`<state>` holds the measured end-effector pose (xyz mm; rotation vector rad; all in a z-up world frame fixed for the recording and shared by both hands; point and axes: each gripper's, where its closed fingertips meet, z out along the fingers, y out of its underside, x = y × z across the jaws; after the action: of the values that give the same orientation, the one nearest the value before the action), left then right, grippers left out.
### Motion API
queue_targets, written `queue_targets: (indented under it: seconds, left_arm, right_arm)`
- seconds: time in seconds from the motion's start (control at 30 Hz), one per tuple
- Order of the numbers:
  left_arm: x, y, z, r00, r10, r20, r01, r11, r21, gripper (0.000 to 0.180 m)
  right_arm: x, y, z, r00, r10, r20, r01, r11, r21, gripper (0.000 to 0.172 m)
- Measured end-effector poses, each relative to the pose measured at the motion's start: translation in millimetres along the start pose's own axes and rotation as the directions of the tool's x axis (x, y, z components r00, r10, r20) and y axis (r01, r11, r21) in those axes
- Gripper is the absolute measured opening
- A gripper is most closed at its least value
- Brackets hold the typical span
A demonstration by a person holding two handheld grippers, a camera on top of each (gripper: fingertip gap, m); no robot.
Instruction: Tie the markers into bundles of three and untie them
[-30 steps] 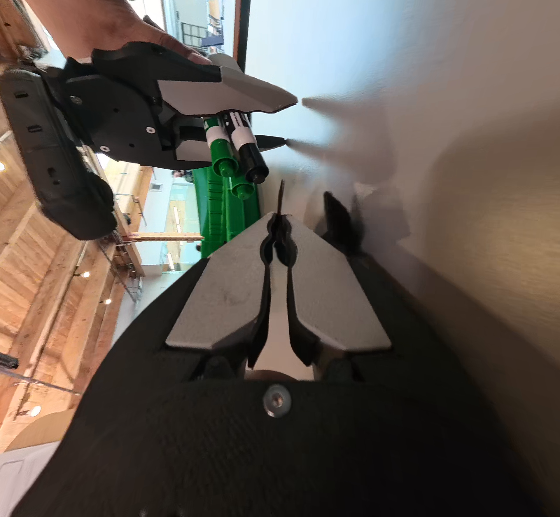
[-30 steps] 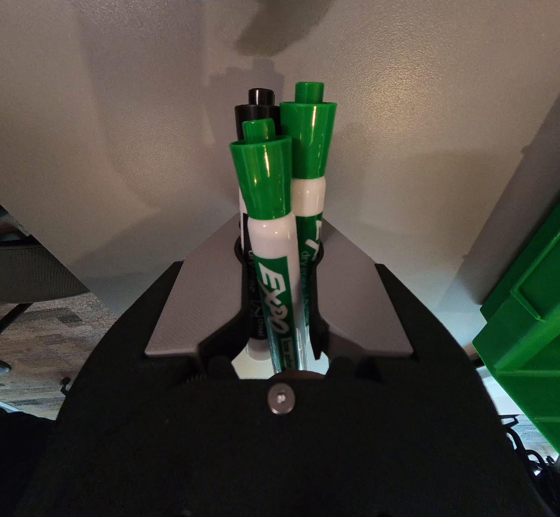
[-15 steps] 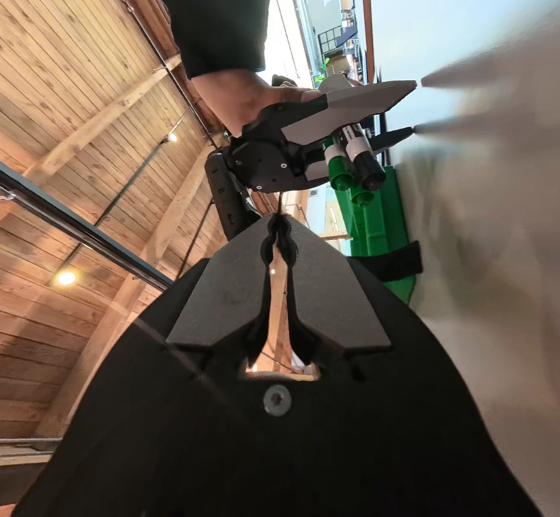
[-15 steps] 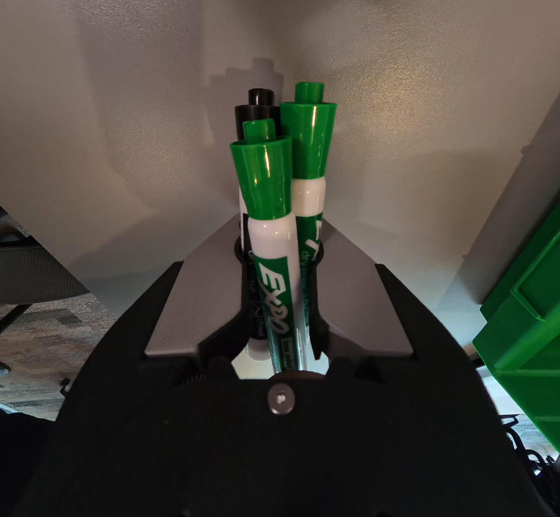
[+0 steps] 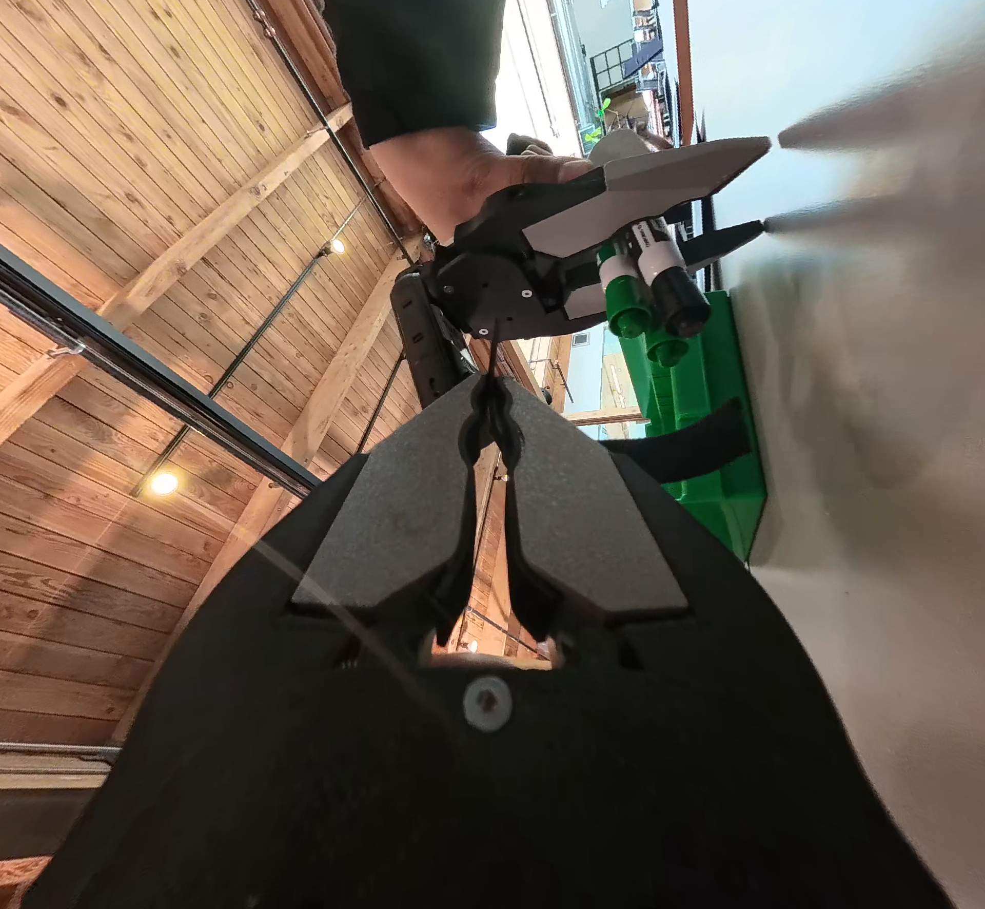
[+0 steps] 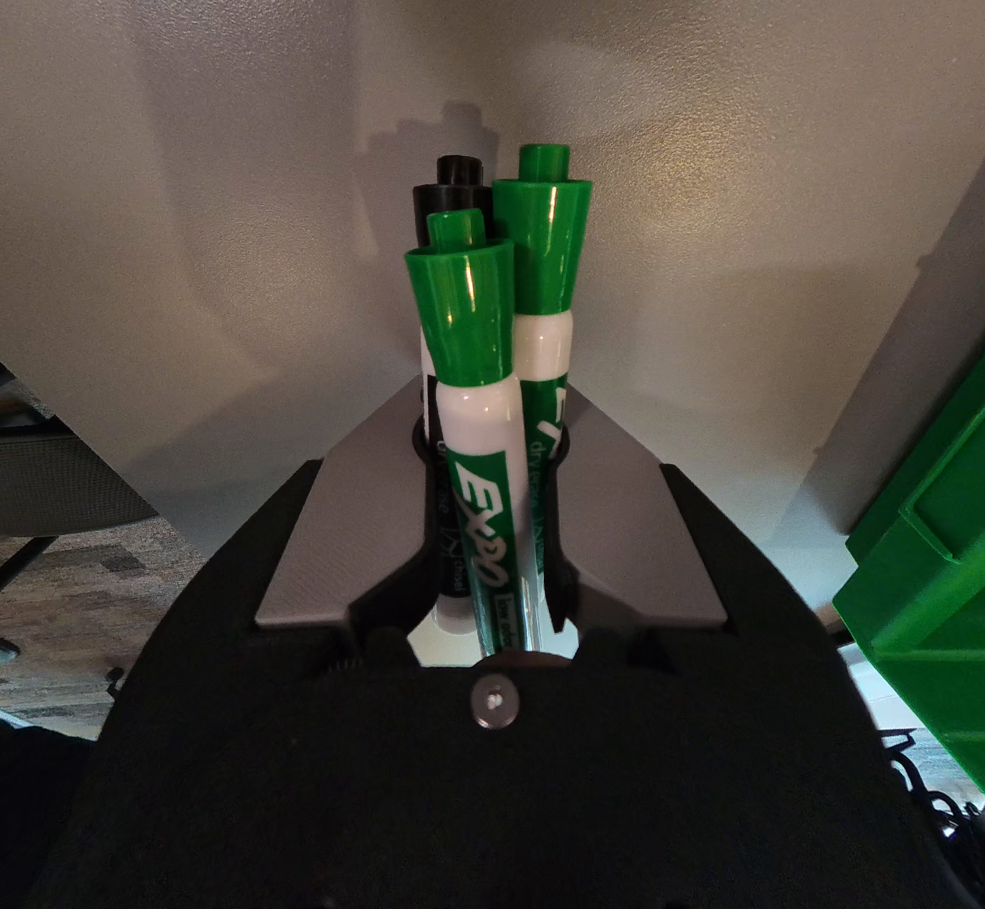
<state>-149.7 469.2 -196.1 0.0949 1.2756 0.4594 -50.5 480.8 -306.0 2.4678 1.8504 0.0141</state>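
The right gripper [image 6: 493,449] is clamping a bundle of three dry-erase markers [image 6: 479,350], its two grey fingers [image 6: 368,499] closed only as far as the barrels allow and pressing on them from either side. Two of the markers are wearing green caps [image 6: 458,313] and one, tucked behind on the left, is wearing a black cap [image 6: 453,190]. The caps are pointing away from the gripper toward a plain grey table surface [image 6: 213,137], which is catching the shadow of the bundle. A green plastic bin [image 6: 933,590] is sitting at the right edge of that view.

The left gripper [image 5: 489,393] is shut tight, its dark fingers [image 5: 405,499] meeting at the tips and pinching a thin black strand [image 5: 494,350] that is sticking out past them. What the strand is made of I cannot tell.

In the left wrist view, tilted sideways, the right gripper [image 5: 746,190] is showing farther off, held by a person's hand [image 5: 469,174] in a dark sleeve [image 5: 416,19], with the marker caps [image 5: 655,307] poking out below its fingers, whose tips are reaching to the pale surface. The green bin [image 5: 714,403] is lying just beyond, with a black strap [image 5: 687,446] running across it. A wooden plank ceiling [image 5: 133,190] with small lamps [image 5: 162,482] is filling the left side of that view.
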Motion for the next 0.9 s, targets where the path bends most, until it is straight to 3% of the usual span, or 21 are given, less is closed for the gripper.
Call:
queue_targets:
  seconds: [0.7,0.83,0.9]
  left_arm:
    - [9.0,5.1,1.4,0.997,-0.056,-0.045,0.055,0.998,-0.018,0.0]
    - [4.4,20.7,2.7,0.972,-0.232,-0.047,0.228,0.971,-0.076,0.0]
    - [2.9,30.5,4.5,0.919,-0.389,-0.064,0.379,0.917,-0.123,0.0]
  right_arm:
    - [-0.3,0.0,0.0,1.0,0.001,-0.001,-0.001,1.0,-0.011,0.037]
    - [-0.4,0.1,-0.1,1.0,0.002,-0.001,-0.002,1.0,-0.011,0.037]
    - [-0.4,0.1,-0.1,1.0,0.003,0.0,-0.003,1.0,-0.01,0.037]
